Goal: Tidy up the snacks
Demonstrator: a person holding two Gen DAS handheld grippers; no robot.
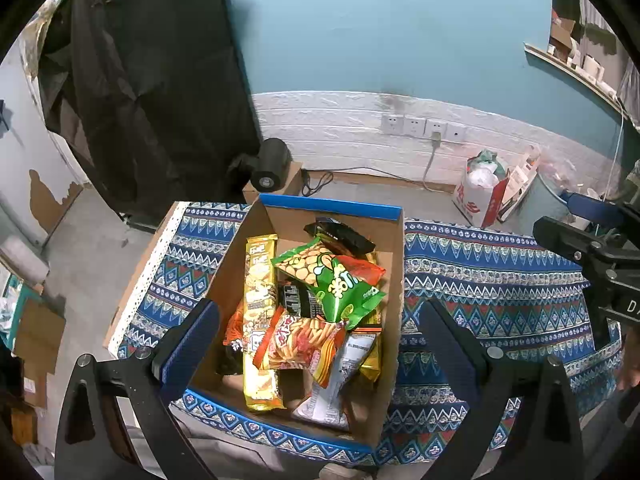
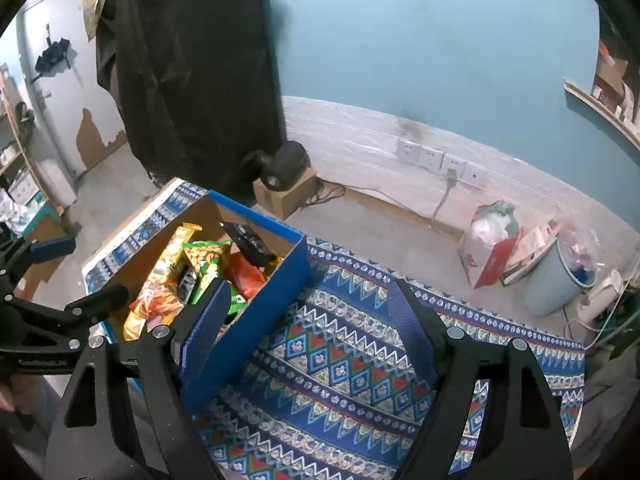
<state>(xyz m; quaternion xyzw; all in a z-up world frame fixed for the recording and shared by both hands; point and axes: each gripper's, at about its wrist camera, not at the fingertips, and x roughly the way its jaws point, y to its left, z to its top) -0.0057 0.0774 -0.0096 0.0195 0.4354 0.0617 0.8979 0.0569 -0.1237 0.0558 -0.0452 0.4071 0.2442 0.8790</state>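
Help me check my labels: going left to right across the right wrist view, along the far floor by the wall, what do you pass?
Small cardboard box with a black device on it → wall sockets → white and red bag → grey bin.

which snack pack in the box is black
The glossy black packet at the far end of the cardboard box, leaning on the back wall; the other packs are yellow, green, orange, red or white.

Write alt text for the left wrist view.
An open left gripper hovers above a blue-edged cardboard box full of snack packets, a green bag on top. The box sits on a patterned blue cloth, with the right gripper at the frame's right edge.
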